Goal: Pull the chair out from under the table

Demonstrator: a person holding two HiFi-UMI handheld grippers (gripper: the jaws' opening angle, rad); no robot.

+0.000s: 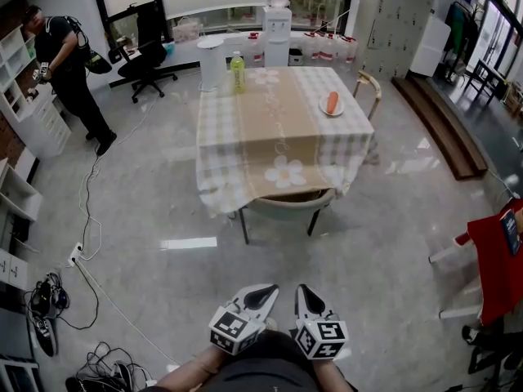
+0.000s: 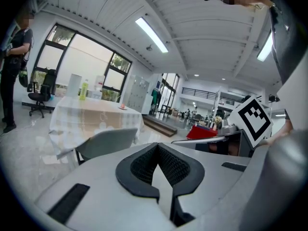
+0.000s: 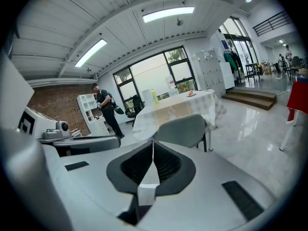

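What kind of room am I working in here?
Probably an open office or lab common area, staged for dining: a clothed table on a polished floor, an office chair by big windows, and a water dispenser.

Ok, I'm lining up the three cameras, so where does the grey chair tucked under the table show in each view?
Head view: grey chair just above centre, at the near edge of the table.
Left gripper view: chair back left of centre, below the table.
Right gripper view: chair back just right of centre, in front of the table.
Shared landmark: the green bottle on the table's far side.
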